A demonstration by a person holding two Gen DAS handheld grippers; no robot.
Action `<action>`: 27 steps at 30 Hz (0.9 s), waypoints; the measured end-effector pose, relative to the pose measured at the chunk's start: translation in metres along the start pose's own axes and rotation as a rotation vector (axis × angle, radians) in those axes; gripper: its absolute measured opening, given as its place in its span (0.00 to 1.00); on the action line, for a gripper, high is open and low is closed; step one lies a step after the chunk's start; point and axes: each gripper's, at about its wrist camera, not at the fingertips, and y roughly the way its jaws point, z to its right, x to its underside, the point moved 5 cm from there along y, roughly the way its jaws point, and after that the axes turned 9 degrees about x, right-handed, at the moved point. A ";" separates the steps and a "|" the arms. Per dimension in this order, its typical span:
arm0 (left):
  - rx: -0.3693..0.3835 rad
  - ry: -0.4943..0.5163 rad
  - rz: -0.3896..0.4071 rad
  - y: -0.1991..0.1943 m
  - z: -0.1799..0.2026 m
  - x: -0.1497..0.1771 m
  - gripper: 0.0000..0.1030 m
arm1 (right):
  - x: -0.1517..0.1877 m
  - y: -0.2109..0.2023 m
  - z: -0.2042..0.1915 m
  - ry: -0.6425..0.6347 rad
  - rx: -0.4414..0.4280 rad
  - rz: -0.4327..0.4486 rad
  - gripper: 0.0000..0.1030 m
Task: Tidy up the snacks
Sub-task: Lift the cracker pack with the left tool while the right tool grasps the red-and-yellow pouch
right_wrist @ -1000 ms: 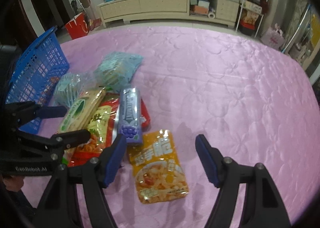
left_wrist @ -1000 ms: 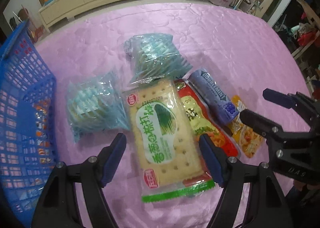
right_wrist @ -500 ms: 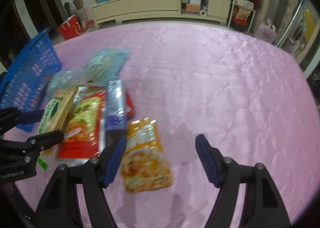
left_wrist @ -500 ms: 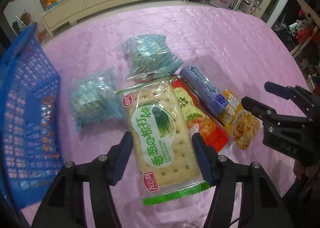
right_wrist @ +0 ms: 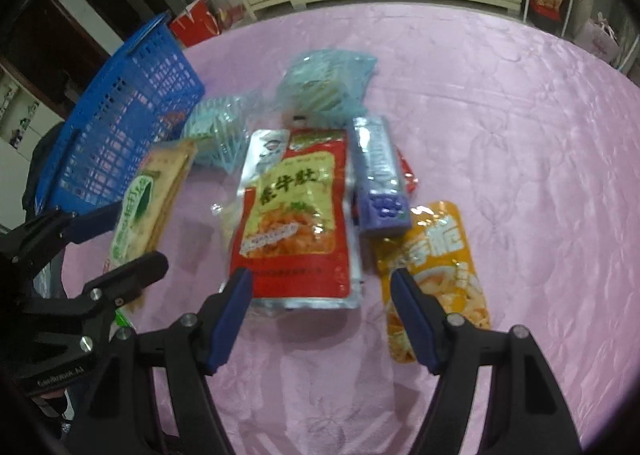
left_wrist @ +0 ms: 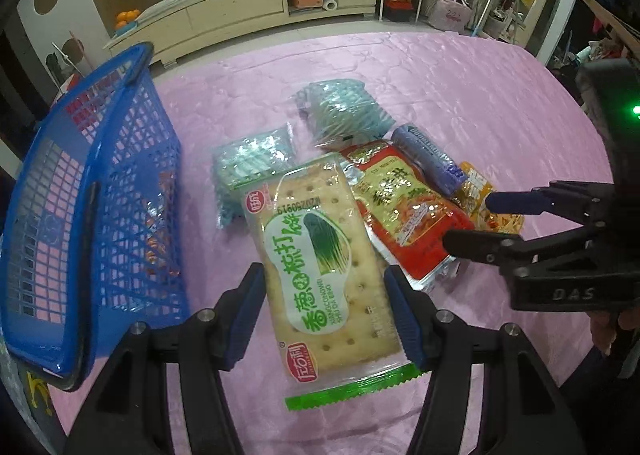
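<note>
Pink quilted tablecloth (left_wrist: 460, 87). Left gripper (left_wrist: 324, 307) clamps the cracker pack (left_wrist: 320, 267), right of the blue basket (left_wrist: 96, 191). Right gripper (right_wrist: 322, 319), jaws wide, holds nothing, further right.

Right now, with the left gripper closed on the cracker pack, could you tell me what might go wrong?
The left gripper pinches the scallion cracker pack by its long edges; squeezing may crack the crackers. The blue basket looks tipped, so a dropped pack could slide out. The right gripper hovers nearby and could collide.

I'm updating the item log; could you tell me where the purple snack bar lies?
In the right wrist view the purple snack bar lies mid-pile, overlapping the red pouch on its left, its near end by the orange packet.
</note>
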 end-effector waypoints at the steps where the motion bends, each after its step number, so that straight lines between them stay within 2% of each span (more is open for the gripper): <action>1: -0.002 -0.002 0.004 0.000 -0.002 0.001 0.56 | -0.002 0.001 -0.002 -0.009 0.006 -0.005 0.73; 6: -0.003 0.018 0.013 0.003 -0.004 0.001 0.56 | -0.021 0.007 -0.017 -0.055 0.058 -0.043 0.73; 12: 0.014 -0.019 0.011 0.006 -0.013 0.001 0.56 | -0.044 0.021 -0.037 -0.119 0.123 -0.087 0.73; 17: 0.032 -0.043 0.020 0.008 -0.019 0.002 0.56 | -0.052 0.044 -0.049 -0.155 0.136 -0.146 0.73; 20: 0.030 -0.046 0.016 0.008 -0.024 0.006 0.56 | -0.057 0.050 -0.055 -0.158 0.138 -0.137 0.73; 25: 0.029 -0.048 0.011 0.007 -0.030 0.009 0.56 | -0.051 0.047 -0.059 -0.188 0.134 -0.107 0.63; 27: 0.030 -0.045 0.009 0.006 -0.031 0.010 0.56 | -0.048 0.041 -0.056 -0.178 0.134 -0.084 0.46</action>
